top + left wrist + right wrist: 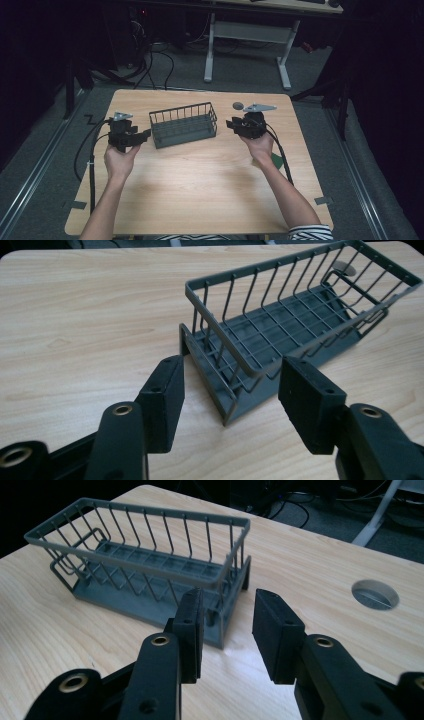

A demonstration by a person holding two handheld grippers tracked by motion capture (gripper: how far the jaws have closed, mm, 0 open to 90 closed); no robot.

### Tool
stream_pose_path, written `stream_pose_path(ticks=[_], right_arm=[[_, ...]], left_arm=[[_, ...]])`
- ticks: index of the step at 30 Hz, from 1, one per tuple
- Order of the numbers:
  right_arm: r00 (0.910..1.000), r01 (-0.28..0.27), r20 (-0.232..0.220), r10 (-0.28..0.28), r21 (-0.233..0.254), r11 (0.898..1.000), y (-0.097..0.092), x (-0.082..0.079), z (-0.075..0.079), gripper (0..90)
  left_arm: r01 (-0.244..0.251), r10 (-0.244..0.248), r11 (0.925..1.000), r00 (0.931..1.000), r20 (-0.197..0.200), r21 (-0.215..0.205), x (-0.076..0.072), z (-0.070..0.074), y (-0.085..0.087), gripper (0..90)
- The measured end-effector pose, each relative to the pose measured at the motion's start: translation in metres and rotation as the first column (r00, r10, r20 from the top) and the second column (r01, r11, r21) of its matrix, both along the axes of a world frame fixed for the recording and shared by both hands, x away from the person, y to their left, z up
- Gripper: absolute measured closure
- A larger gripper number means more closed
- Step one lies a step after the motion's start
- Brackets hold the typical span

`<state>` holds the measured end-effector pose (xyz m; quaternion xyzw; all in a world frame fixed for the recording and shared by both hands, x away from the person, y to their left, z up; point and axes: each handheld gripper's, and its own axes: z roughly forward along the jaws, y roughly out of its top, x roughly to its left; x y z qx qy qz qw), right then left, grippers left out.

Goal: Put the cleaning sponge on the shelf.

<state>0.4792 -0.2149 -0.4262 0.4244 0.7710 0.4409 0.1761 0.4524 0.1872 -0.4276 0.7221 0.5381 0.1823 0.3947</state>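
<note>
Both grippers, left (142, 134) and right (231, 122), are hovering parted and empty; wire basket (183, 125) between them looks light, rigid — take its end rims.

A dark grey wire basket (183, 125) with a slatted base stands upright and empty near the table's (200, 190) far edge, midway across.

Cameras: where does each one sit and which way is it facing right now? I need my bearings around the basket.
High view: above the person's side, looking forward and down on the table; forearms, left gripper, right gripper flank the wire basket.
Left gripper view: rides the left gripper, faces a basket end; own open jaws show.
Right gripper view: rides the right gripper, faces the other basket end; own jaws, nothing between.
Shared: basket, tabletop hole.
</note>
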Motion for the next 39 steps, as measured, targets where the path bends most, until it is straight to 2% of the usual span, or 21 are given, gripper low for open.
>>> stream_pose_path(ticks=[10,14,17,20,23,25,30,35,39], right_arm=[[0.9987,0.016,-0.048,-0.017,-0.016,1.0,0.027,0.031,0.001,66.1],[0.9967,0.038,-0.07,-0.041,-0.031,0.999,0.037,0.043,-0.004,66.0],[0.9954,0.055,-0.076,-0.059,-0.045,0.997,0.04,0.05,-0.009,65.7],[0.9944,0.058,-0.086,-0.062,-0.04,0.997,0.04,0.053,-0.014,65.8],[0.9929,0.054,-0.105,-0.057,-0.038,0.998,0.041,0.055,-0.018,66.0],[0.9923,0.051,-0.111,-0.054,-0.03,0.998,0.042,0.056,-0.019,67.1],[0.9921,0.036,-0.119,-0.04,-0.033,0.999,0.044,0.057,-0.019,71.5],[0.9896,0.031,-0.138,-0.039,-0.063,0.998,0.045,0.059,-0.021,75.6],[0.9902,0.031,-0.133,-0.041,-0.078,0.996,0.046,0.058,-0.02,76.1]], left_arm=[[-0.011,0.011,0.9999,0.9999,-0.012,-0.011,0.025,-0.003,-0.011,47.2],[-0.007,0.006,0.9999,1.0,-0.003,-0.014,0.03,-0.005,-0.017,51.6],[-0.013,0.013,0.9998,0.9998,-0.014,-0.011,0.033,-0.008,-0.018,53.1],[-0.012,0.012,0.9999,0.9996,-0.027,0.008,0.034,-0.012,-0.019,54.0],[-0.013,0.013,0.9999,0.9996,-0.025,0.005,0.035,-0.012,-0.02,56.2],[-0.01,0.01,0.9999,0.9997,-0.024,0.005,0.036,-0.013,-0.021,58.6],[-0.003,0.005,0.9993,0.9995,-0.031,0.036,0.037,-0.018,-0.024,65.8],[0.002,0.0,0.9995,0.9991,-0.042,0.031,0.038,-0.019,-0.024,70.4],[0.009,-0.008,0.9995,0.9989,-0.046,0.029,0.037,-0.018,-0.024,71.0]])
